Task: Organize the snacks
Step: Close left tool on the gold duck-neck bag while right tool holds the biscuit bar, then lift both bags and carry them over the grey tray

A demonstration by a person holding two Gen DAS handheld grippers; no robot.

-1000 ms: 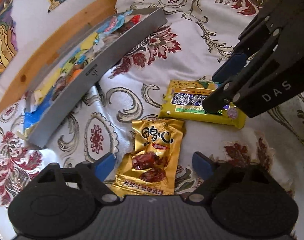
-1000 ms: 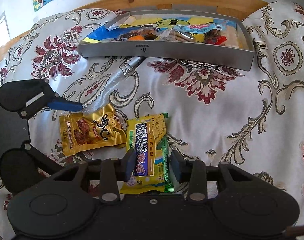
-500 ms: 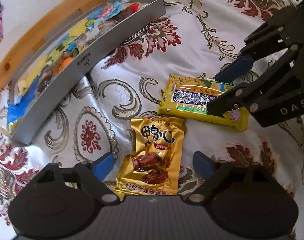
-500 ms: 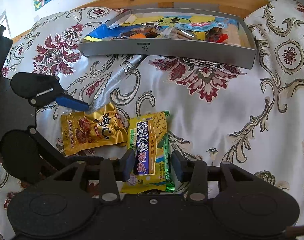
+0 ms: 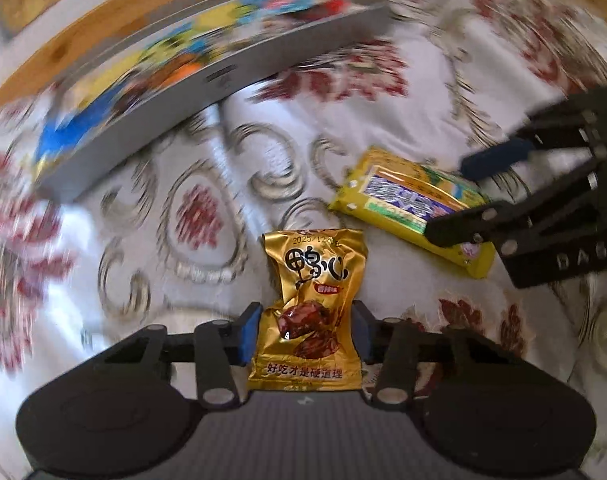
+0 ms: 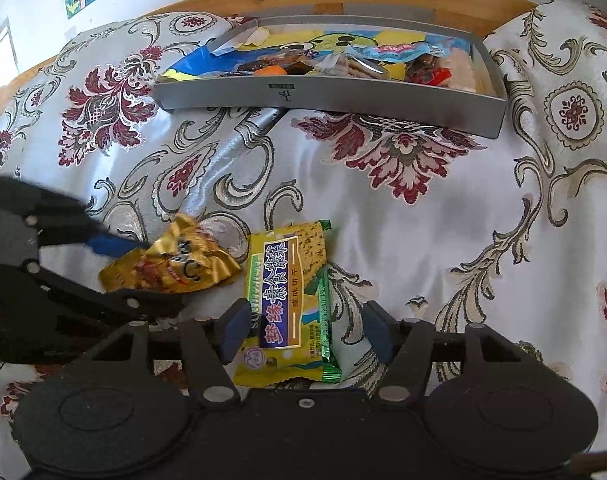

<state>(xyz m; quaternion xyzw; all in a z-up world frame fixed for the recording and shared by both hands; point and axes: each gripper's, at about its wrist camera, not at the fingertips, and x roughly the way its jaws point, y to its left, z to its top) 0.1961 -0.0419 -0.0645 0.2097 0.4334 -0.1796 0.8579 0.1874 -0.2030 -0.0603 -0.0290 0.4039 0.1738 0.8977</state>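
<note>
Your left tongs (image 5: 305,332) pinched the gold snack packet (image 5: 309,312) — your right tongs (image 6: 303,330) stood spread around the yellow biscuit pack (image 6: 289,300), near the bedspread's (image 6: 423,220) front edge.

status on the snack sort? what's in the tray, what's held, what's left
Done: the grey tray already holds a pile of mixed snack packets. In hand: the left claw is shut on the gold snack pouch, which looks crumpled and tilted in the right wrist view. Left: the yellow cracker pack lies flat on the floral cloth between the open fingers of the right claw, not gripped. Both packets are outside the tray.
</note>
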